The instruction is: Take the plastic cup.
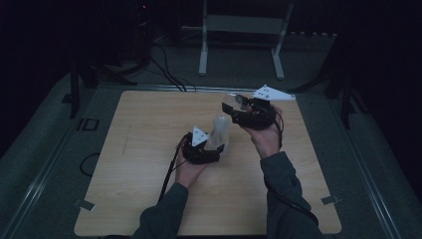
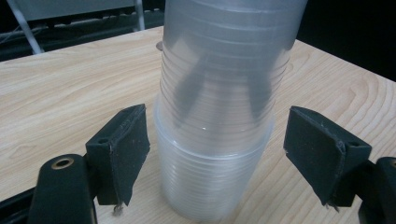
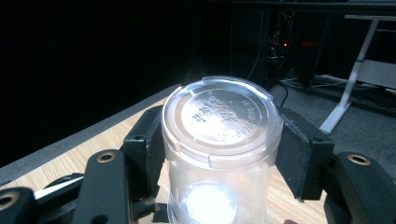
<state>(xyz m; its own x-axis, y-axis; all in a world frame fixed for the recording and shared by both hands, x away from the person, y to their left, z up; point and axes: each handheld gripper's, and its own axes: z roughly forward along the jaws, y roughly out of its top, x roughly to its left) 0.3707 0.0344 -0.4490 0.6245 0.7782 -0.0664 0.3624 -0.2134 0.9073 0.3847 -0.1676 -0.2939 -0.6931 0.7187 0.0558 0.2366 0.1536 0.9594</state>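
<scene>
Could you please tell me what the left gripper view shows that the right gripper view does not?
Left gripper view: a stack of clear cups standing between the left gripper's open jaws. Right gripper view: a single clear cup clamped in the right gripper, base toward the camera. Both: the wooden table.

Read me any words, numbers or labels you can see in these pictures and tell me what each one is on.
Embossed lettering on the base of the clear plastic cup held between the right hand-held gripper pads: too faint and glary to read for certain.
The stack of clear cups: no print visible.
The wooden table: no print visible.
</scene>
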